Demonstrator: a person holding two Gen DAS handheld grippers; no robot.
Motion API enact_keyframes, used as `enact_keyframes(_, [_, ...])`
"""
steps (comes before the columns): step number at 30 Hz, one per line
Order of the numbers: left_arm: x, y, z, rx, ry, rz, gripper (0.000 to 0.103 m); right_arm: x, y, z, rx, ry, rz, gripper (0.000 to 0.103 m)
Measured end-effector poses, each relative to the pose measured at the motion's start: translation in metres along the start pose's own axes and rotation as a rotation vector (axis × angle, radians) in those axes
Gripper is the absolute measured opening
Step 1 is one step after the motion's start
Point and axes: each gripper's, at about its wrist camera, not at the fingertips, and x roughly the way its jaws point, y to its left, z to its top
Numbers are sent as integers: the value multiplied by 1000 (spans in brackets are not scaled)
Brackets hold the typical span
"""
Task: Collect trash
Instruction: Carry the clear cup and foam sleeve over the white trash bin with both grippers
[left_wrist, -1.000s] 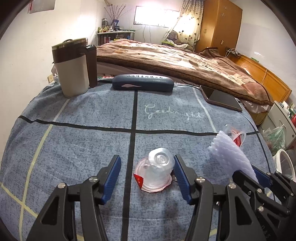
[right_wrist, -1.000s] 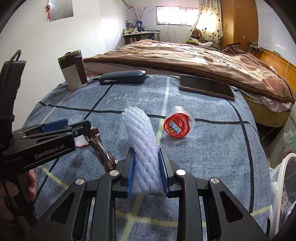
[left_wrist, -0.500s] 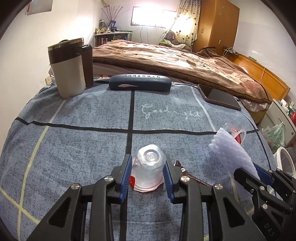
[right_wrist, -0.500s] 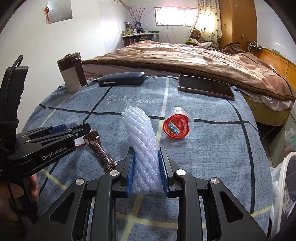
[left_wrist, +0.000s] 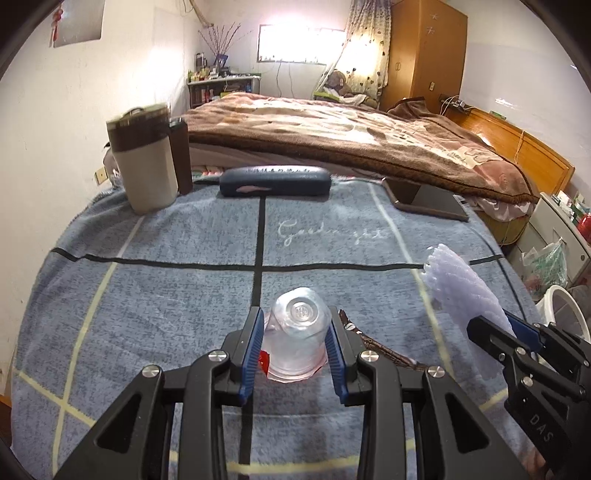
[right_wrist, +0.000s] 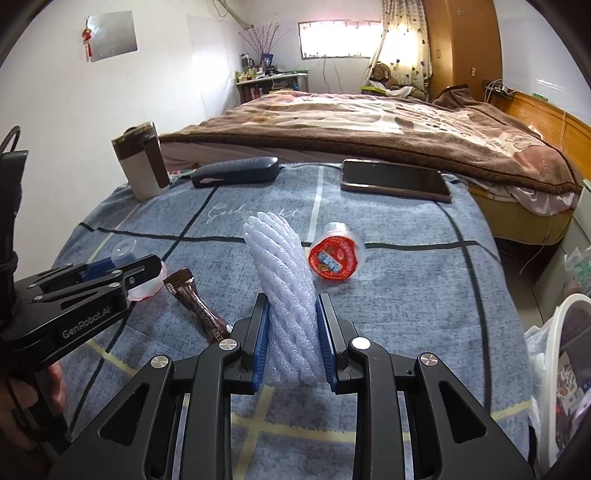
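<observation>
L gripper (left_wrist: 295, 341): we've just closed on clear plastic cup (left_wrist: 298, 338), upside down, above blue blanket (left_wrist: 166, 280) | R gripper (right_wrist: 291, 339): we clamp white foam net (right_wrist: 284, 291), upright | brown wrapper (right_wrist: 197, 306) between the grippers

Your main light is the blown-out rectangular window (left_wrist: 301, 44) on the wall far ahead of the left gripper (left_wrist: 297, 345); it flares white and washes the flowered curtain (left_wrist: 364, 48) beside it. In the right wrist view the same window (right_wrist: 338, 38) is bright but keeps its bars. The room is evenly, softly lit, and shadows under both grippers are faint. You get heavy fisheye bending: walls curve, and black vignette fills the corners. The tall beige-and-brown travel mug (left_wrist: 146, 164) ahead-left of the left gripper is smeared by motion blur. The translucent crushed plastic cup (left_wrist: 297, 341) between its blue pads glints slightly. The right view is sharper.
</observation>
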Motion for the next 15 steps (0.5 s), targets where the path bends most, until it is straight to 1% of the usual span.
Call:
enact_keyframes(6, [-23,-18,-1,18,-27,-27,34,-21,-10,0,20,-34,-15,27])
enact_keyframes(15, [-57,-59,-2,77,-70,-77,34,-51,-33,-5,57,-75,-53,27])
